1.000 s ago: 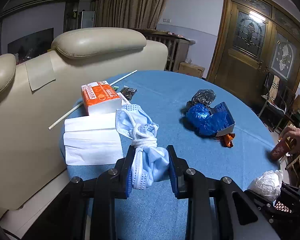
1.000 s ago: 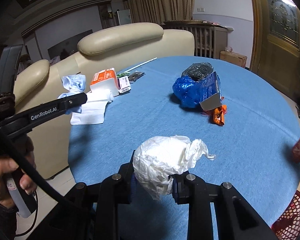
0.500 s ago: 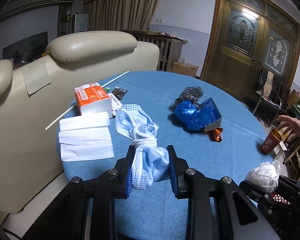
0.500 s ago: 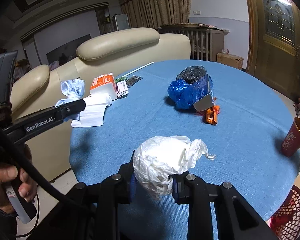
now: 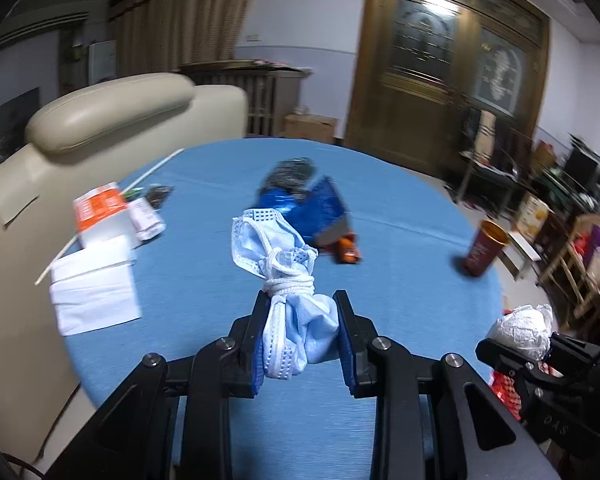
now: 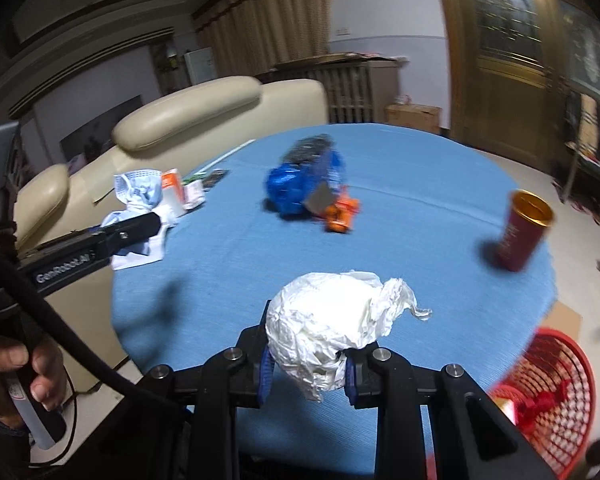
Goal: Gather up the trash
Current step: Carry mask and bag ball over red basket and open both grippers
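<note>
Left wrist view shows my left gripper [image 5: 300, 336] clenched on a bunched blue face mask [image 5: 288, 280], carried above the near edge of the round blue table [image 5: 400, 208]. Right wrist view shows my right gripper [image 6: 306, 364] pinching a crumpled white paper ball [image 6: 332, 332], also off the cloth near that edge, with a red mesh basket [image 6: 548, 392] on the floor just past the table's right edge; some red scraps already lie in it. I judge the collecting to be partway: two pieces are in hand but not yet dropped. Left on the table are a blue plastic bag [image 6: 300, 184] with an orange wrapper [image 6: 342, 216] touching it around the middle, a red paper cup [image 6: 522, 236] near the right edge, and by the far left edge white napkins [image 5: 94, 292], an orange box [image 5: 100, 212] and a long straw [image 5: 152, 170]. Whether the box counts as trash I cannot tell.
</note>
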Demonstrator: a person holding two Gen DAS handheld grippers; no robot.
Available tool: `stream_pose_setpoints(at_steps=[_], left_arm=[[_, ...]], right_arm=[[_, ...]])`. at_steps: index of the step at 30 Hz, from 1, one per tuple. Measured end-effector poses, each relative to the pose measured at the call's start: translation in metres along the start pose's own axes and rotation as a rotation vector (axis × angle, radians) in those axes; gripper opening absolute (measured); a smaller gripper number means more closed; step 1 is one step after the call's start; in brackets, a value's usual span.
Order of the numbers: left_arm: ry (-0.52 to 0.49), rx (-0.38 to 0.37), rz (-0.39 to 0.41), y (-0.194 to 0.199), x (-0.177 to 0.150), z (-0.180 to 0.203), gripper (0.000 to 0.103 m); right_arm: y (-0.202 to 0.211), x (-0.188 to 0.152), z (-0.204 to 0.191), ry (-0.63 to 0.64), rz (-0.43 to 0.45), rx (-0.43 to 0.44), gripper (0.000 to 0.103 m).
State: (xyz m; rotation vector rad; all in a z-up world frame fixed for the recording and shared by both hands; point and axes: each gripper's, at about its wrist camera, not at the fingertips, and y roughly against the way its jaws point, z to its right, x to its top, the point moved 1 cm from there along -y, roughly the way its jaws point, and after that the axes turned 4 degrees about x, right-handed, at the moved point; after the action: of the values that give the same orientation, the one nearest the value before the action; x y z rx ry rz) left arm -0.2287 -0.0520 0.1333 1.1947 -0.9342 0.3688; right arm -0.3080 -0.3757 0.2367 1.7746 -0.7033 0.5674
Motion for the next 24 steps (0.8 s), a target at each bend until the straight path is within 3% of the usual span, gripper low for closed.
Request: stream_pose_setpoints(at_steps=[8, 16, 24], left_arm=[[-0.129, -0.143, -0.027, -0.005, -0.001, 0.071, 0.032], [-0.277, -0.335, -0.051, -0.012, -0.003, 0.158, 0.032], [-0.404, -0.444, -0.098, -0.032, -0.01, 0.231, 0.032]], right_arm=[[0.039, -0.036, 0.082, -0.159, -0.004, -0.158, 0.029], [0.071, -0.075, 0.17, -0.296, -0.038, -0.34, 0.029], [0.077, -0.092, 0.235, -0.375, -0.068, -0.389, 0.031]])
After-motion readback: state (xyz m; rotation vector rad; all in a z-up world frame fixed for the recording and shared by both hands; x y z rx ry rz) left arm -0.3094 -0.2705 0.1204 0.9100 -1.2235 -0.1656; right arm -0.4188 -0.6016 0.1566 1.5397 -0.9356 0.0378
